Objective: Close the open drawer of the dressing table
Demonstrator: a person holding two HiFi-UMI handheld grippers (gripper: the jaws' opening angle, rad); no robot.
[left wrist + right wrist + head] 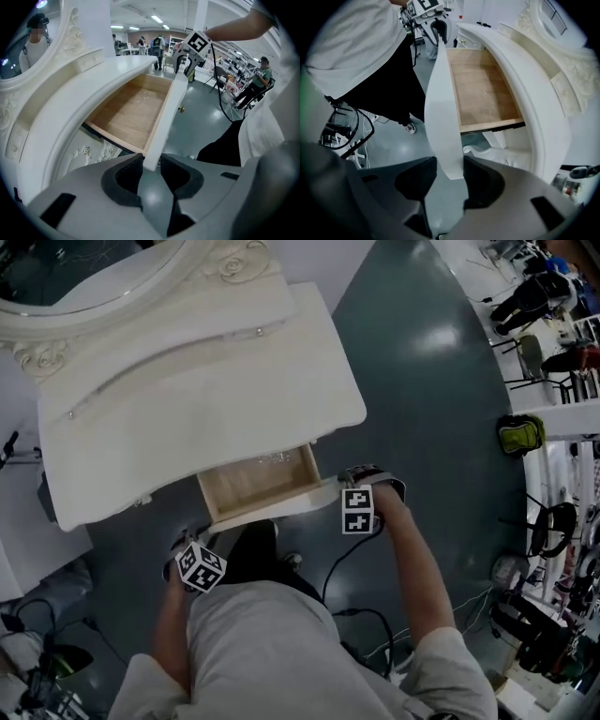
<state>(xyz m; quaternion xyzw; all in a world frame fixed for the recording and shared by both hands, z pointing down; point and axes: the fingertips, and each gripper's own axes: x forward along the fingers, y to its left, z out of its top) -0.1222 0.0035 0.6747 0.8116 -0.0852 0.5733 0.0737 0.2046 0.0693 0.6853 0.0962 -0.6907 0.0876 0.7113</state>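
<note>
The white dressing table (pixel 187 381) has its drawer (pixel 255 486) pulled out, showing a bare wooden bottom (pixel 129 112). My left gripper (pixel 192 545) is at the left end of the white drawer front (pixel 164 117). In the left gripper view that panel's end sits between the pads of the left gripper (pixel 151 164), and both pads touch it. My right gripper (pixel 356 491) is at the other end of the drawer front (pixel 440 108). There the right gripper (pixel 450 171) has the panel's edge clamped between its dark pads. A small knob (pixel 181 109) shows on the drawer front.
An oval mirror (pixel 84 268) with carved trim stands on the table top. The person's legs (pixel 253 554) are just in front of the drawer. Cables (pixel 361 615) lie on the grey floor. Benches with gear (pixel 553 306) line the right side.
</note>
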